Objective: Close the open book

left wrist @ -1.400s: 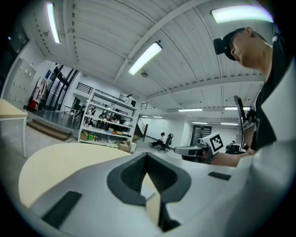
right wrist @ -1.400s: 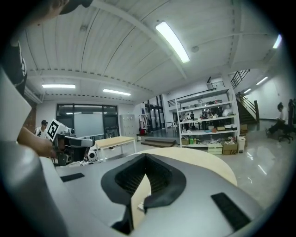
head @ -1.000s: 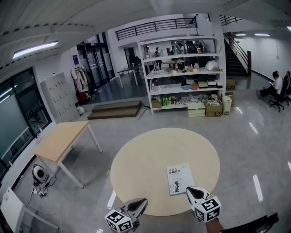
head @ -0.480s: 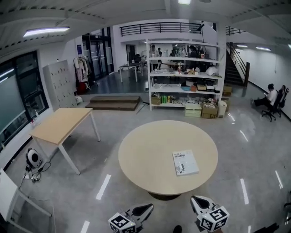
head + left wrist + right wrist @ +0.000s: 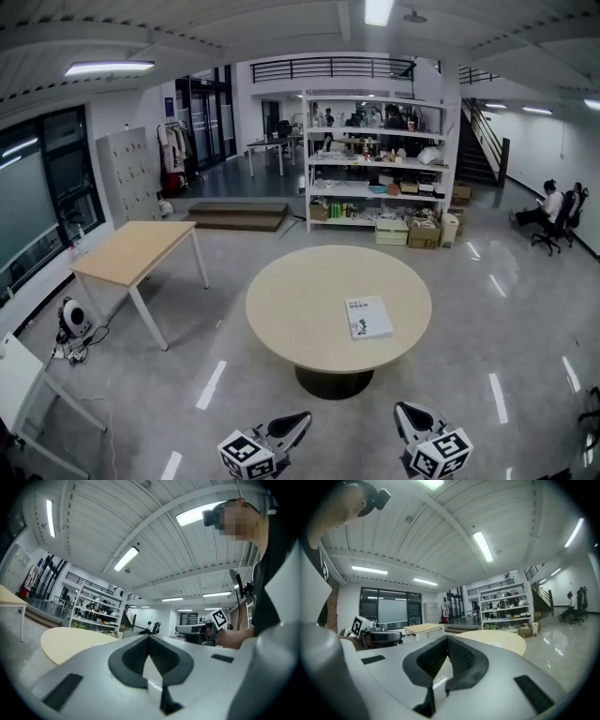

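A white-covered book lies closed and flat on the right half of the round wooden table. Both grippers hang over the grey floor well short of the table's near edge, pointing level towards it. My left gripper has its jaws together with nothing between them; in the left gripper view its tips meet in front of the table. My right gripper is likewise shut and empty, its tips meeting before the table.
A rectangular wooden table stands at the left, and a loaded white shelf unit behind the round table. A low step platform lies at the back. A person sits on a chair far right. A small white device sits on the floor at left.
Both grippers have drawn back from the table's near edge to well out over the floor. The table and the closed book now look smaller and farther off.
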The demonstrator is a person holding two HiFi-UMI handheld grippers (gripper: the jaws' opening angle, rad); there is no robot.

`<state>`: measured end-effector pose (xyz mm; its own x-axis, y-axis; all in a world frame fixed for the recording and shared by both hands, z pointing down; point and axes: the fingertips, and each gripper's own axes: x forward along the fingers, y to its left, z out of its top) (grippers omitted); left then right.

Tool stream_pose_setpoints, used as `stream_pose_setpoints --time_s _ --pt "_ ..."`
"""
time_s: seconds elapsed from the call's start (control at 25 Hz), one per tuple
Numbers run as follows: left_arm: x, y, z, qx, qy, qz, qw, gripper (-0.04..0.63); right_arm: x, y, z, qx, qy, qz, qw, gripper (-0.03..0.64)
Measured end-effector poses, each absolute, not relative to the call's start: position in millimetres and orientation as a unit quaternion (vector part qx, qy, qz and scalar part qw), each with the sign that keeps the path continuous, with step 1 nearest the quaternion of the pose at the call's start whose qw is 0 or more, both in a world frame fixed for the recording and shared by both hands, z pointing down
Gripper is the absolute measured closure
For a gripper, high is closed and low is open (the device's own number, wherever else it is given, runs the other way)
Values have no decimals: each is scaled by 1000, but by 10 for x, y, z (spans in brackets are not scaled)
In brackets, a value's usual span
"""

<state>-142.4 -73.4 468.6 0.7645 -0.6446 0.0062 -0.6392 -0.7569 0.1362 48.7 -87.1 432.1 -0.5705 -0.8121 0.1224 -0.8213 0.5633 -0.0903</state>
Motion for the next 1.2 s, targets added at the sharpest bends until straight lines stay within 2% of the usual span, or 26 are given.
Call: stream_pose_setpoints --time_s 0.32,0.48,0.72,1.12,1.2 --pt "-502 848 4420 928 -361 -41 78 596 1289 721 4385 440 -896 53 38 618" --pt "-288 1536 4367 927 -366 -27 78 597 1536 1359 4449 436 -897 71 31 617" --pt "-365 2362 4211 924 -376 -25 71 597 1416 2153 4288 429 -901 26 57 618" --pt "-880 3955 4269 940 -335 -22 65 596 734 3633 4229 432 -900 59 21 618" --pt "-1070 4346 4326 943 -326 -19 68 595 531 4009 4299 439 -896 60 30 617"
